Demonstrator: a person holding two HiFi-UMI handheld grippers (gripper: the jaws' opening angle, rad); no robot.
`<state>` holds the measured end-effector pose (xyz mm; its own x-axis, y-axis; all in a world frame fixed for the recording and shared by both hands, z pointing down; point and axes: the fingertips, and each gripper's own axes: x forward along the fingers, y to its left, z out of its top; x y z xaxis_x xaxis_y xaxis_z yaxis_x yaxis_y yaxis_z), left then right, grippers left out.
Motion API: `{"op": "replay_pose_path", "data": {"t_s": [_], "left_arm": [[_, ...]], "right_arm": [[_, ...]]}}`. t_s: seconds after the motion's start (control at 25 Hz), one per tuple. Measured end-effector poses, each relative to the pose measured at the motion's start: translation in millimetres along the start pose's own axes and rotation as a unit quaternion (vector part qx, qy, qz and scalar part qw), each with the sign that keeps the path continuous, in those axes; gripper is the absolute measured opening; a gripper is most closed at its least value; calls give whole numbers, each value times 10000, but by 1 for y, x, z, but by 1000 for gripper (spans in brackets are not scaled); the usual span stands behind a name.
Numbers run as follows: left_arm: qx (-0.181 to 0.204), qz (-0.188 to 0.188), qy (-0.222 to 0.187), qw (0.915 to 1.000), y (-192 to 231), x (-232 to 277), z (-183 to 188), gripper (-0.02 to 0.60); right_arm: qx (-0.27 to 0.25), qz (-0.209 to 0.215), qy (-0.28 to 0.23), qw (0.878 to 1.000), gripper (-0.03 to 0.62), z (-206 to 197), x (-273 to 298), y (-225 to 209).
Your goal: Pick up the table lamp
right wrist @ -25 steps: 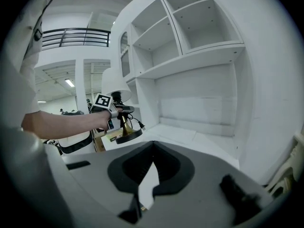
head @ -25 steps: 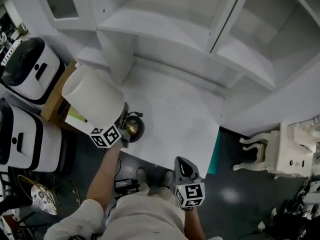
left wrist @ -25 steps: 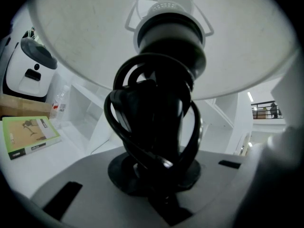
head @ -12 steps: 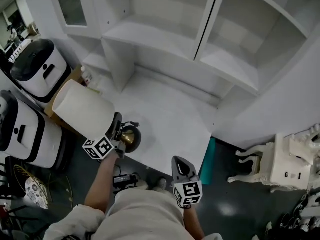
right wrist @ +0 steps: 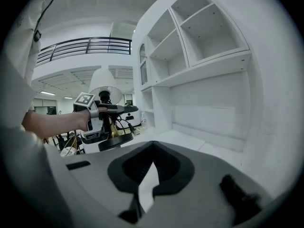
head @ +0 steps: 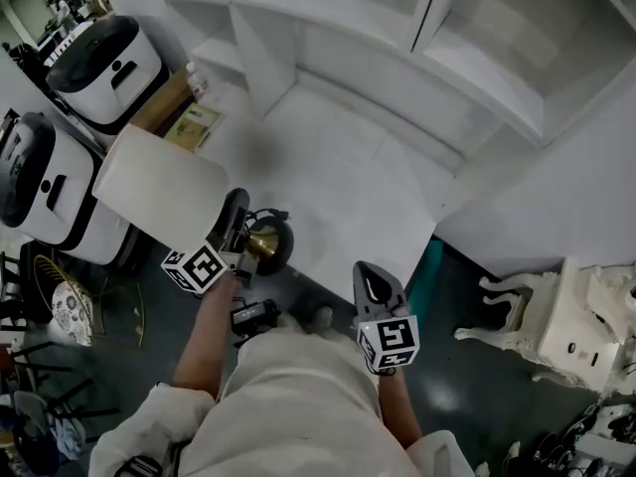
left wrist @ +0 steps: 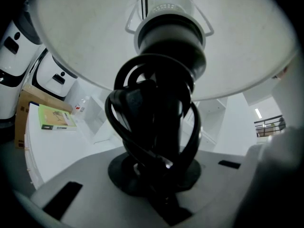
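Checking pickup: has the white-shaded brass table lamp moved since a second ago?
Yes: the table lamp moved toward the white desk's front edge, base now overhanging it.

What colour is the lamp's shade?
White. The lamp shade shows best in the head view.

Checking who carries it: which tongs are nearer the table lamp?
Left. The left tongs are shut on the stem of the table lamp; the right tongs hang apart to its right, empty.

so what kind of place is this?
Probably a furniture showroom or storage hall: a big white shelving unit, an ornate white side table nearby, and a mezzanine railing overhead.
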<state>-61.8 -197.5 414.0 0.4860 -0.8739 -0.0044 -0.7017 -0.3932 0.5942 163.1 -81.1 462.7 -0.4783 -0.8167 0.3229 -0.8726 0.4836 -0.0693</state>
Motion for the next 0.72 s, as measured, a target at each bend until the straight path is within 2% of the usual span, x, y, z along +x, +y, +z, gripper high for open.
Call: {"op": "replay_pose_path", "data": {"t_s": [0.16,0.4,0.72], "left_arm": [[24,125,36,9999,-3,-38,-11,48],[-63,48,38,10000,-7,-88,-15,48],[9,-113,274,9996,-4,-162,-14,48]], "right_arm": [[-68,171,-43,9998,11,-4,-11,20],[13,369,-109,9993,11,-9,-26,61],[225,300,-36,9993,11,-26,-49,139]]}}
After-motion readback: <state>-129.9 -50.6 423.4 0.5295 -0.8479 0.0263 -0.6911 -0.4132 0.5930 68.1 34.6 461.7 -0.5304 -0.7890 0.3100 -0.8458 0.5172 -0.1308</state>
